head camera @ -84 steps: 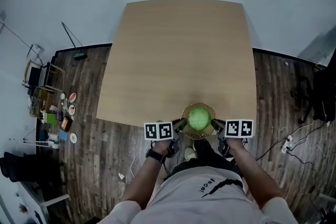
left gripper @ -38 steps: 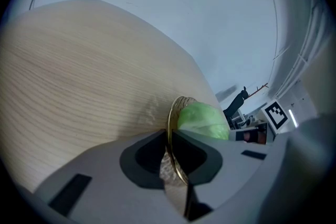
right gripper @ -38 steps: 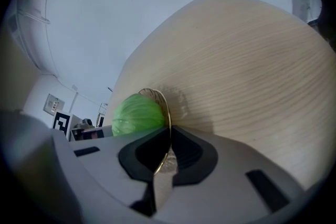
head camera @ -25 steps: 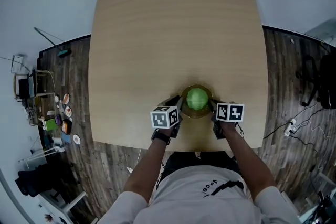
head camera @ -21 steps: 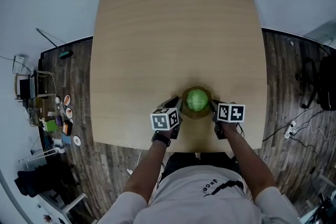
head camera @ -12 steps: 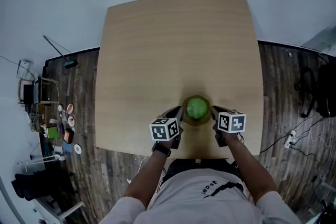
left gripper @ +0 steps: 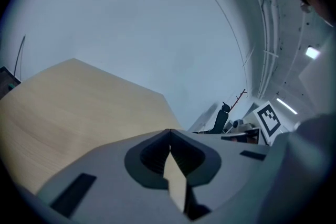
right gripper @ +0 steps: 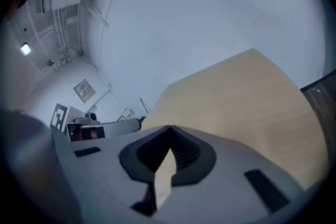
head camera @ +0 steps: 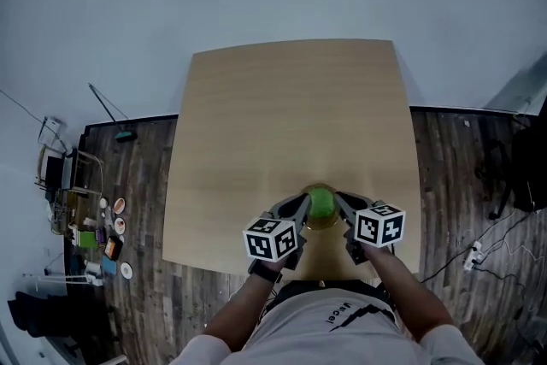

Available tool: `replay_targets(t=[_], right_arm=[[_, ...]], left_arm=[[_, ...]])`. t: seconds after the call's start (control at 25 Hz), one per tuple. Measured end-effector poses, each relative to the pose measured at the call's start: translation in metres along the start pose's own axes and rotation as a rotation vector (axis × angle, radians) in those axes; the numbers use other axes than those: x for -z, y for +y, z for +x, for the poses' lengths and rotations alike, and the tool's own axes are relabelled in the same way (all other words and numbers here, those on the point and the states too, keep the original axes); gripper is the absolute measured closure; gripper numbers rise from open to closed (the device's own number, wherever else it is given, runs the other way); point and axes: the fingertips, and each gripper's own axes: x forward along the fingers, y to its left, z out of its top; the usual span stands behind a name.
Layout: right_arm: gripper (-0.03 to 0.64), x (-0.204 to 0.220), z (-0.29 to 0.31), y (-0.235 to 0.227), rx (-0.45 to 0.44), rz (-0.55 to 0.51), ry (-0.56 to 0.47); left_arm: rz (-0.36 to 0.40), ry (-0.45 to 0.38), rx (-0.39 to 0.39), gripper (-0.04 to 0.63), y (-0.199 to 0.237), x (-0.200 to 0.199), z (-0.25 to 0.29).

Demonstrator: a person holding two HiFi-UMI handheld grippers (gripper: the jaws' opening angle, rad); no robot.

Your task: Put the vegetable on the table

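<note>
A round green vegetable (head camera: 320,203) sits in a brownish bowl (head camera: 321,223) near the front edge of the wooden table (head camera: 291,115). My left gripper (head camera: 299,203) reaches in from the left and my right gripper (head camera: 340,200) from the right, their tips at either side of the vegetable. Whether they touch it is unclear. In the left gripper view the left gripper (left gripper: 169,132) is shut with nothing visible between its jaws. The right gripper (right gripper: 170,127) looks the same in its own view. Both gripper views aim up at the wall, so bowl and vegetable are hidden there.
Most of the table top stretches bare beyond the bowl. Dark wood floor surrounds the table, with small clutter (head camera: 107,226) at the left and a black chair (head camera: 526,175) and cables at the right. A pale wall rises behind.
The bowl with the vegetable came from the table's front edge onto the table top. Both grippers have since tilted inward and upward, their marker cubes now covering most of the bowl.
</note>
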Motion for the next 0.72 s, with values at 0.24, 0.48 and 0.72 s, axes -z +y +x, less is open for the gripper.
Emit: replay_targets(t=[0.24, 0.48, 0.72], right_arm=[[0.601, -0.039, -0.028, 0.043, -0.047, -0.087, -0.138], [0.603, -0.071, -0.050, 0.078, -0.075, -0.187, -0.213], [0.603, -0.085, -0.058, 0.090, -0.065, -0.254, -0.259]], left_arm=[[0.043, -0.070, 0.067, 0.581, -0.042, -0.038, -0.025], [0.136, -0.137, 0.110, 0.581, -0.077, -0.073, -0.044], [0.168, -0.168, 0.116, 0.581, -0.087, -0.083, -0.049]])
